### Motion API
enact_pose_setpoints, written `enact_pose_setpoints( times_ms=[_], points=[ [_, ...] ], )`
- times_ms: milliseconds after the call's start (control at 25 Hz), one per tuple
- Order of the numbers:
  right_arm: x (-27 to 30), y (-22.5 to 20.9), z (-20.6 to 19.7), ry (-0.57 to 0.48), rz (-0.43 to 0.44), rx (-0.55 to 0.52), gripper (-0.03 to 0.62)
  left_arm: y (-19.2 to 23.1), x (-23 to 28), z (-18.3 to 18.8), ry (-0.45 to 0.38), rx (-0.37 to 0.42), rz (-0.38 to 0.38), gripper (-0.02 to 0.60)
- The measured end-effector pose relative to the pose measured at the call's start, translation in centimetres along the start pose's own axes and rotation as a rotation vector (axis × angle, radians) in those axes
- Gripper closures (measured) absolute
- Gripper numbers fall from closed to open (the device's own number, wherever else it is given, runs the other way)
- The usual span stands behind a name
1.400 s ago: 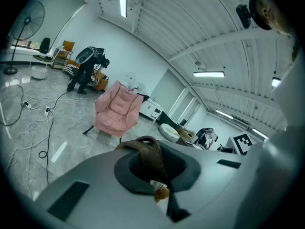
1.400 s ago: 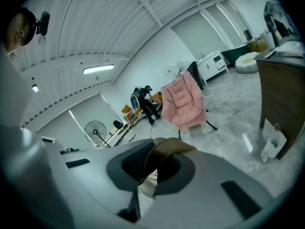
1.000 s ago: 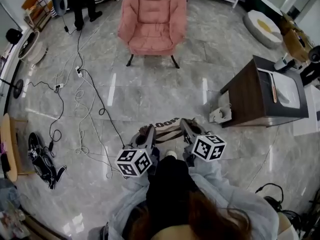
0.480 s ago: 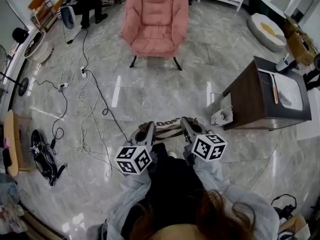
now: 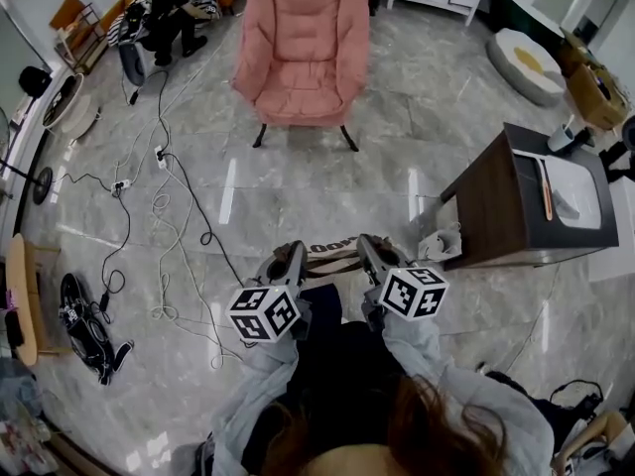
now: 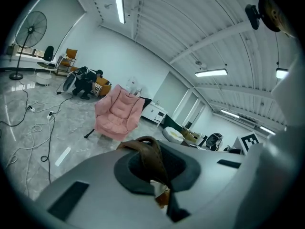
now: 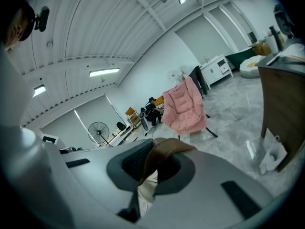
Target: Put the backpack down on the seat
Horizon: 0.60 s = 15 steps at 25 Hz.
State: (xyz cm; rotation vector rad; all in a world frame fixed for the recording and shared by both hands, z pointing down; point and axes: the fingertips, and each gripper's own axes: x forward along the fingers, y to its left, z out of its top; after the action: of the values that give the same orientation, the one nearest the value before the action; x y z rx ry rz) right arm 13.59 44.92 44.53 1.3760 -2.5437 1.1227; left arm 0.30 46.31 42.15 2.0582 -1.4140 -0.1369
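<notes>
head: overhead, steeply down | gripper views: low, facing forward — all share pink armchair (image 5: 303,48)

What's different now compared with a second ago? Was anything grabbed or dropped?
Little. The pink armchair sits slightly lower in the head view, so the person has probably edged toward it. Nothing was grabbed or released: the left hand-held gripper and the right hand-held gripper stay shut on the backpack's brown strap.

Dark cabinet (image 5: 488,214), trailing floor cables (image 5: 205,238)
</notes>
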Motion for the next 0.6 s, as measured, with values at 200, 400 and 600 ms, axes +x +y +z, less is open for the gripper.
enact_pose_setpoints(
  times_ms=[200,400,600],
  points=[
    [3.5,-1.4,2.8,0.008,-0.014,0.015,0.577,1.2,4.1,2.4,0.009,0.000,-0.004,0.568],
    [7.2,-2.4,5.1,0.008,-0.026,0.039,0.577,3.0,7.5,4.5,0.034,-0.017,-0.011,0.569],
    [10.0,-2.4,7.5,-0.002,-0.028,0.040,0.577,4.4,10.1,7.2,0.029,-0.019,-0.022,0.568]
  ],
)
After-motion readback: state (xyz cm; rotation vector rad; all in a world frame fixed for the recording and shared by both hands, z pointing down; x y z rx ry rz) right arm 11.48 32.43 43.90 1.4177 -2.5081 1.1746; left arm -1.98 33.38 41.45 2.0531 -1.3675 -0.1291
